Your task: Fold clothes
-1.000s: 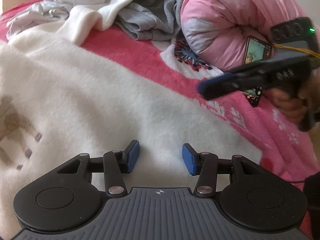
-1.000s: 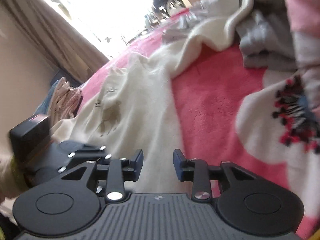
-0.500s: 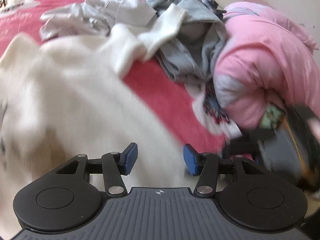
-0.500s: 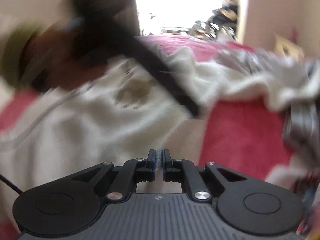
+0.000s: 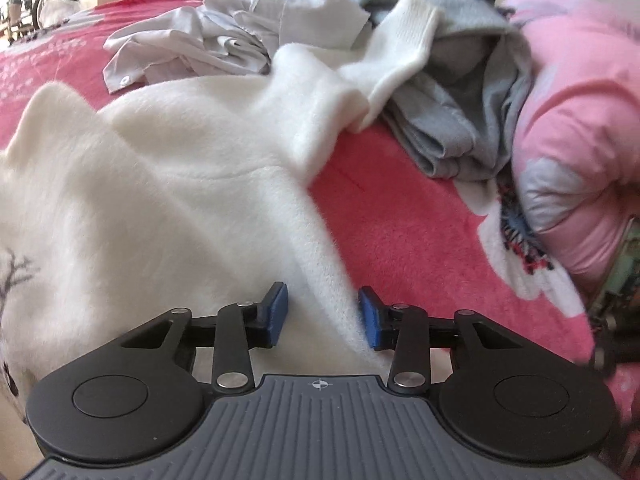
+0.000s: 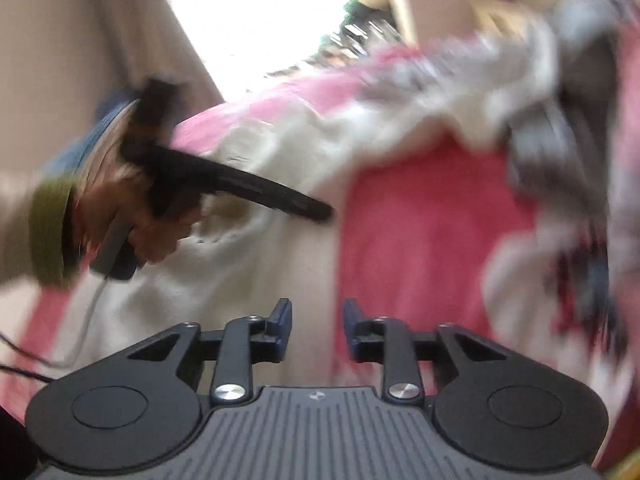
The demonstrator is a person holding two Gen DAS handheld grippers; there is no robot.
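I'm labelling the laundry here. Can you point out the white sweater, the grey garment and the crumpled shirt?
White sweater point(image 5: 168, 184): left wrist view, on its fluffy body.
Grey garment point(image 5: 468, 120): left wrist view, on its bunched folds.
Crumpled shirt point(image 5: 208, 36): left wrist view, on its wrinkled middle.

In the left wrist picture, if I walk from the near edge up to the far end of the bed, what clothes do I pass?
Left tool → fluffy white sweater → its white sleeve → crumpled pale shirt, farthest. The grey garment sits off to the right, so I leave it out.
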